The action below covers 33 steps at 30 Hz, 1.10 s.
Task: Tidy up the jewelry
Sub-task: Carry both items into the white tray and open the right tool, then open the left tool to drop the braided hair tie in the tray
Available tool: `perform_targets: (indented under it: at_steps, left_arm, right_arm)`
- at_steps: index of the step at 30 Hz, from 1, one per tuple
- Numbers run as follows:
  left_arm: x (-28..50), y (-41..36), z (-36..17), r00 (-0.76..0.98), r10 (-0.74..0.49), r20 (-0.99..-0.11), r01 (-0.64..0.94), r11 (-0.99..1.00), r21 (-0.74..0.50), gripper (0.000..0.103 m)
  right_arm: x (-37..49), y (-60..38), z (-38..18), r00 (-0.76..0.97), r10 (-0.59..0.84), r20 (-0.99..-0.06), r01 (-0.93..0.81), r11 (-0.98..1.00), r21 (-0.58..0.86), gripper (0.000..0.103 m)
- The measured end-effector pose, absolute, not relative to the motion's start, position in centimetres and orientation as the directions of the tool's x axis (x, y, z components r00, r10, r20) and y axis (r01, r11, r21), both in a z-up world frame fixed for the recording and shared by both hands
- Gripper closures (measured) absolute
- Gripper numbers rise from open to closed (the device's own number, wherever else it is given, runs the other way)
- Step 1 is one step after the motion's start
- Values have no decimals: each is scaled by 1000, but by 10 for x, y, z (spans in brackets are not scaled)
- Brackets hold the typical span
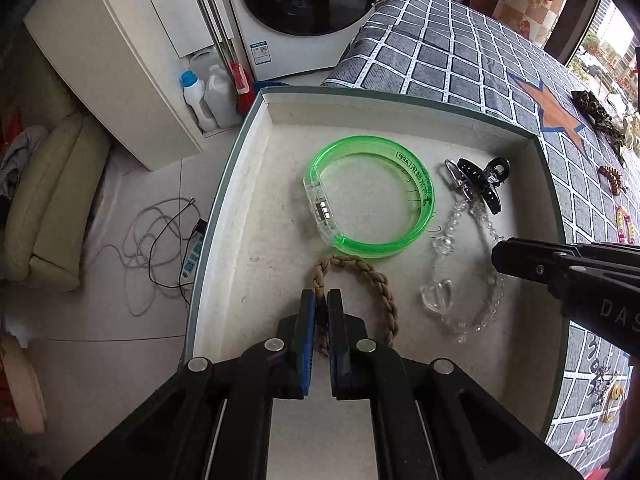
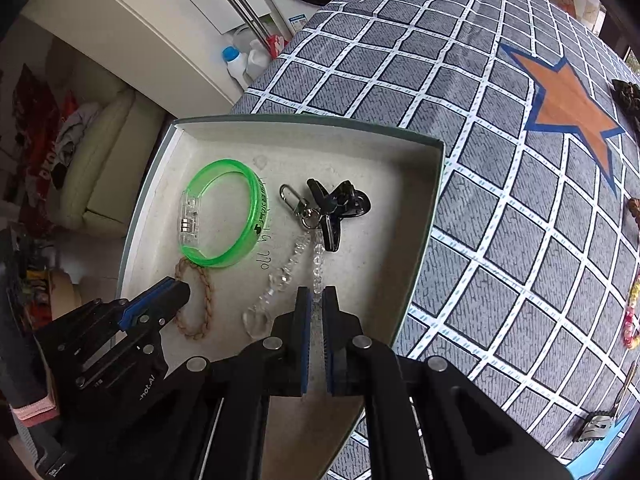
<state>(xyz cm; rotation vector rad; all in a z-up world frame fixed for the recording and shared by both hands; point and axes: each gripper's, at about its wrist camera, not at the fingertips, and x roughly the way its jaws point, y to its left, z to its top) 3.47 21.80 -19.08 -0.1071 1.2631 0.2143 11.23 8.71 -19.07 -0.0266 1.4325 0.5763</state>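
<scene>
A shallow open box [image 1: 400, 114] holds a green bangle [image 1: 368, 196], a black hair claw [image 1: 486, 182], a clear bead chain [image 1: 436, 298] and a brown braided bracelet [image 1: 360, 270]. My left gripper [image 1: 322, 300] is shut on the braided bracelet's near left side, low over the box floor. My right gripper [image 2: 317, 296] is shut on one strand of the clear bead chain [image 2: 318, 264], whose clasp end lies by the hair claw [image 2: 340, 204]. In the right wrist view the left gripper [image 2: 180, 290] is at the braided bracelet [image 2: 200, 300], below the green bangle [image 2: 224, 216].
The box [image 2: 312, 132] sits at the left corner of a grey checked tablecloth [image 2: 500, 200] with an orange star. More jewelry lies along the cloth's right edge [image 2: 632, 312]. Left of the box the table drops off to a floor with cables [image 1: 152, 248].
</scene>
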Motion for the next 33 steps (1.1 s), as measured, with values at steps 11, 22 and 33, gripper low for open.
perform_targets:
  at_steps: [11,22,33]
  left_arm:
    - [30,212,-184,263,106,-959,-198,979,54,91]
    - [24,206,-177,247,107,-963,-160,985,69,90]
    - [23,201,-168,250,89,-964,-172,984,46,90]
  right_arm:
    - [112,89,-178,48,377,-925,-386,861,331,61]
    - [102,47,-138,131,431,-893,-331,868,371,51]
    - [82,-30,-140,162,406,-899,-186,908,377,44]
